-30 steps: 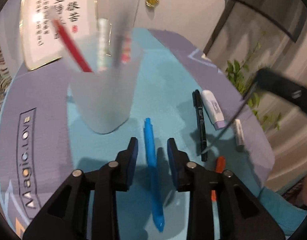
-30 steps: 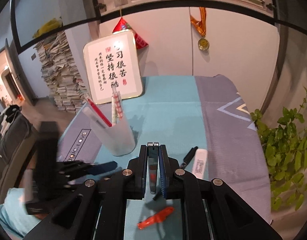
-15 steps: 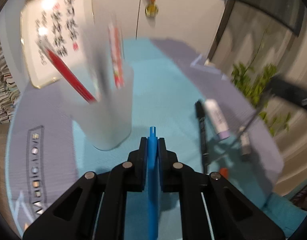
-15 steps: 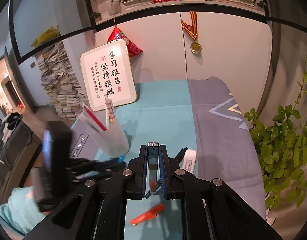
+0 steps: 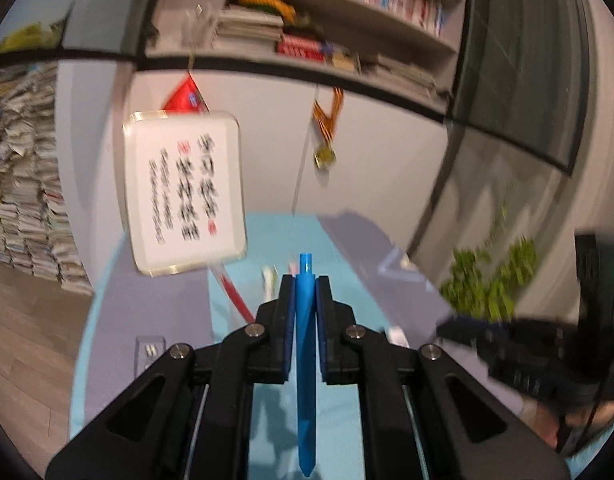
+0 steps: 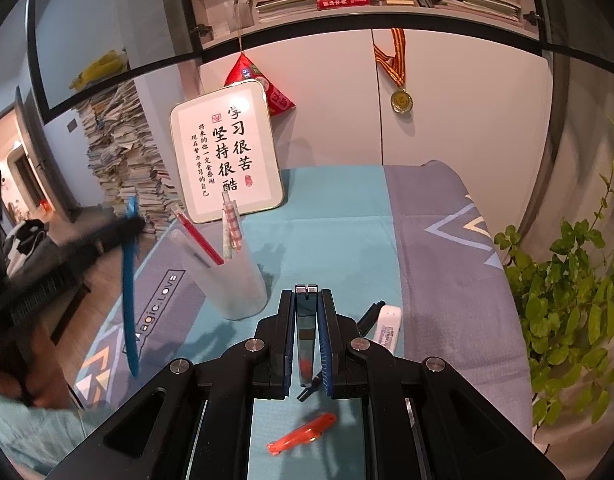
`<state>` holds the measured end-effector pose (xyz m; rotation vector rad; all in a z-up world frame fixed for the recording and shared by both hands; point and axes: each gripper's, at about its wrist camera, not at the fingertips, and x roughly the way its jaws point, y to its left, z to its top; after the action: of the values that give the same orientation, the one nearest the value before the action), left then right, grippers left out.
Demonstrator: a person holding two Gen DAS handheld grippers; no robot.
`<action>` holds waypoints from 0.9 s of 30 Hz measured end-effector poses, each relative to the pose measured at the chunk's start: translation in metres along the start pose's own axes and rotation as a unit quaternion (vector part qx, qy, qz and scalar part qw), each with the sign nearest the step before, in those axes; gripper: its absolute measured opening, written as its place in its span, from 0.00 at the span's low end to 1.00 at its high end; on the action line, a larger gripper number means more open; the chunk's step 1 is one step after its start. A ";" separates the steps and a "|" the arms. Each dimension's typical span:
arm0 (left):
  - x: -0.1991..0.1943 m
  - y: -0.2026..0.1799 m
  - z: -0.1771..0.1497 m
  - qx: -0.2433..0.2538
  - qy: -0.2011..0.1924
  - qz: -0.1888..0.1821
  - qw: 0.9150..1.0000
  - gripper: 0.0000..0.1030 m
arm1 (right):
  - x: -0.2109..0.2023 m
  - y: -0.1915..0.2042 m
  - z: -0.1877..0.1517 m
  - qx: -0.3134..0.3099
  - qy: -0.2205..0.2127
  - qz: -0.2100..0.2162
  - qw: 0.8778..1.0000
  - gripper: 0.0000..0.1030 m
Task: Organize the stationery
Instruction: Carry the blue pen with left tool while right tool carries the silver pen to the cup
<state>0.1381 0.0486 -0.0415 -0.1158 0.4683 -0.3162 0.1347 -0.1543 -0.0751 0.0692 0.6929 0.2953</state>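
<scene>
**Blue pen lifted, right side parked low**

While the left hand-held gripper (image 5: 305, 280) hangs above the bench (image 6: 339, 208), its jaws are clamped on a blue pen (image 5: 306, 360) whose tip pokes out just past the fingertips. Below and ahead of it stands the frosted cup (image 6: 231, 280), pens already inside, with bare cloth beyond up to the framed sign (image 6: 227, 152). The right hand-held gripper (image 6: 307, 300) is closed on a dark clip-like piece I cannot name. Just right of it lie a black pen (image 6: 369, 314) and a white correction tape (image 6: 387, 328); an orange pen (image 6: 301, 434) lies beneath it. The bench's right edge borders a plant (image 6: 567, 288).
</scene>
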 end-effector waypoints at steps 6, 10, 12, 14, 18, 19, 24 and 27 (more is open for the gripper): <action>0.008 0.011 0.026 -0.022 -0.060 0.040 0.997 0.08 | -0.003 0.000 0.000 -0.001 -0.004 -0.003 1.000 0.12; 0.010 0.020 0.034 -0.040 -0.089 0.039 0.994 0.08 | -0.009 -0.002 0.001 -0.002 -0.011 -0.012 1.000 0.12; 0.013 0.022 0.036 -0.042 -0.100 0.042 0.993 0.08 | -0.012 -0.003 0.003 -0.002 -0.015 -0.018 1.000 0.11; 0.022 0.022 0.038 -0.038 -0.116 0.062 0.991 0.08 | -0.014 -0.003 0.004 -0.003 -0.018 -0.021 1.000 0.11; 0.048 0.033 0.036 -0.051 -0.106 0.076 0.990 0.08 | -0.019 -0.001 0.004 -0.008 -0.023 -0.025 0.999 0.11; 0.056 0.037 0.034 -0.061 -0.096 0.073 0.991 0.08 | -0.021 -0.001 0.004 -0.009 -0.025 -0.027 0.999 0.11; 0.071 0.041 0.023 -0.063 -0.060 0.075 0.993 0.08 | -0.023 -0.001 0.008 -0.010 -0.030 -0.035 0.999 0.11; 0.071 0.041 0.016 -0.061 -0.039 0.072 0.995 0.08 | -0.020 0.001 0.010 -0.013 -0.028 -0.034 0.999 0.11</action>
<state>0.2167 0.0651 -0.0647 -0.2118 0.4167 -0.1403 0.1265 -0.1590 -0.0551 0.0291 0.6344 0.2365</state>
